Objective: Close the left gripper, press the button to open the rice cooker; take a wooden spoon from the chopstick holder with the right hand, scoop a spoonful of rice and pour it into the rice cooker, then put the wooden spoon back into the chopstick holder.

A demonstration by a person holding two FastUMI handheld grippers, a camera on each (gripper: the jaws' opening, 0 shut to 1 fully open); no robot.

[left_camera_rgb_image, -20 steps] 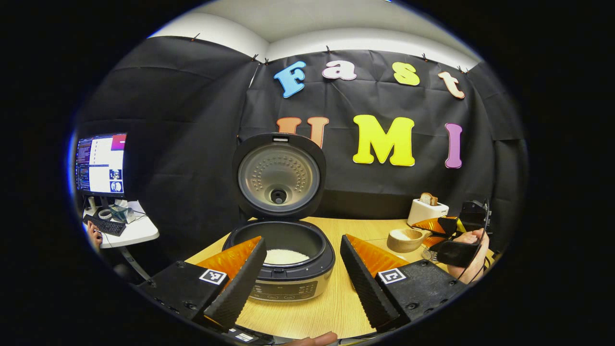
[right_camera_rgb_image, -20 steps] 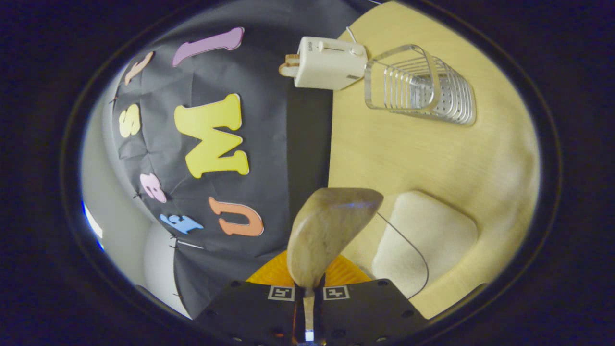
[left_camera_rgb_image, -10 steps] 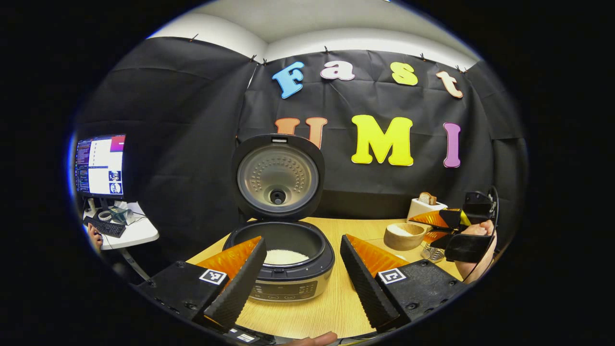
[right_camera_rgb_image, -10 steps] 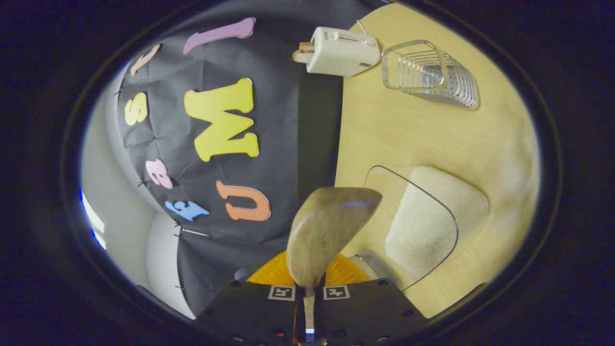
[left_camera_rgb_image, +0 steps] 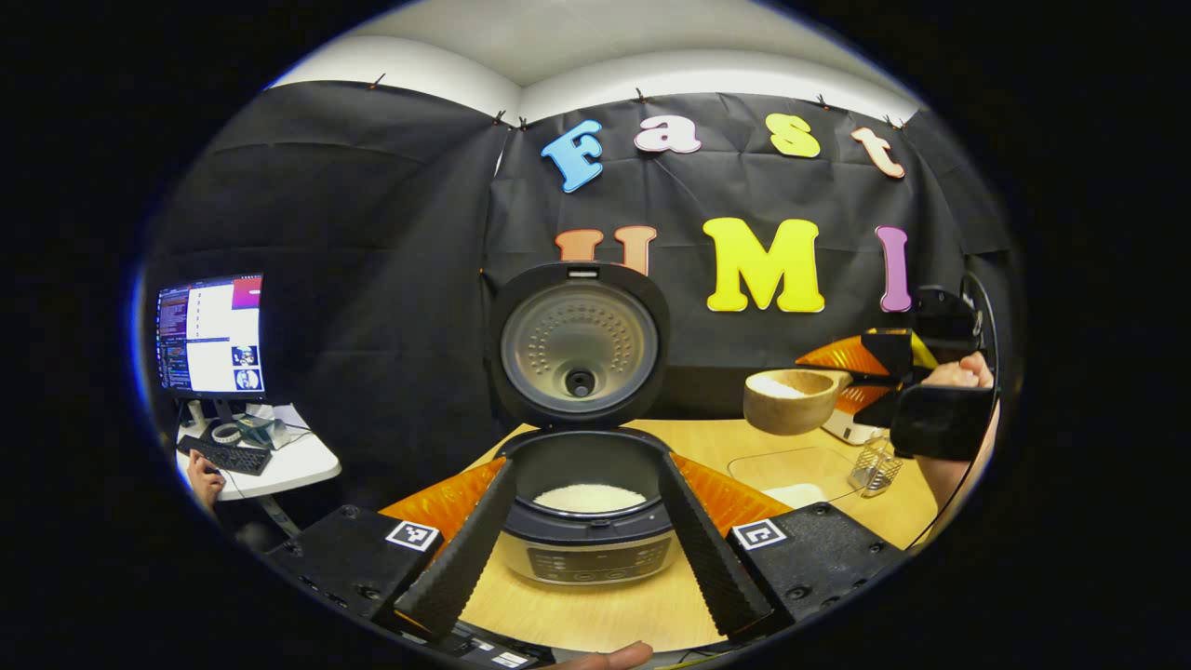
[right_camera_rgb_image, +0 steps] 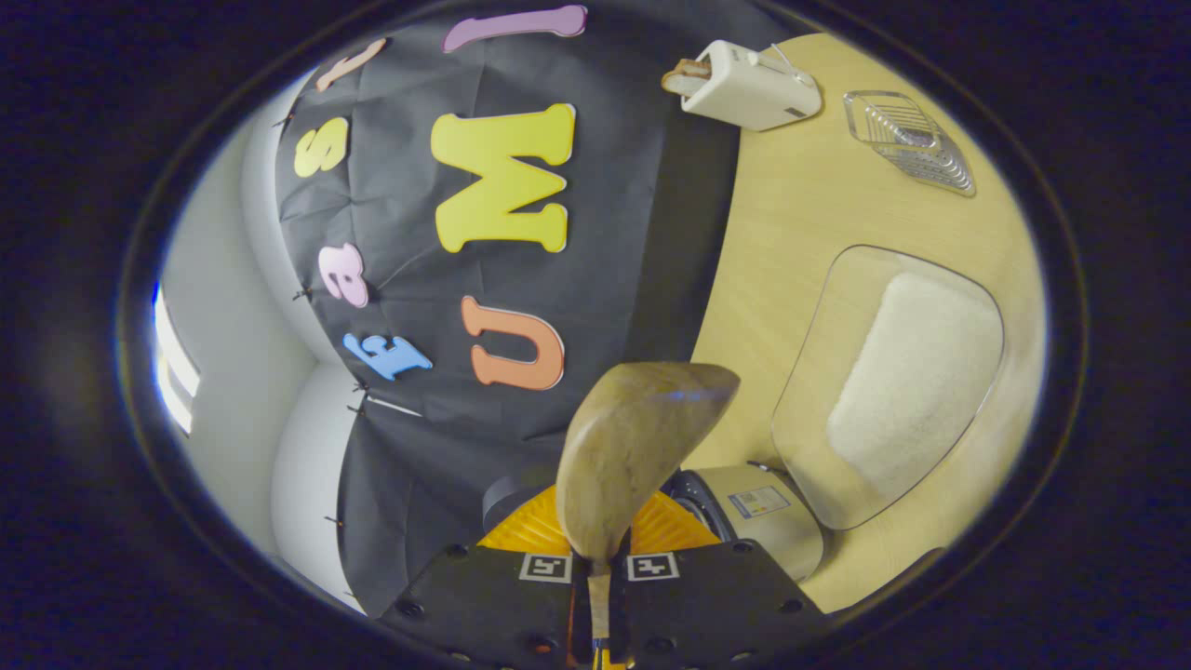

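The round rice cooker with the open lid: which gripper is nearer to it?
Left. The left gripper frames the rice cooker; the right gripper holds the wooden spoon off to its side.

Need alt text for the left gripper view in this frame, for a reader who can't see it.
An open rice cooker with rice in its pot sits on a wooden table, framed between the open left gripper fingers. At right, the right gripper holds a wooden spoon loaded with rice above the table.
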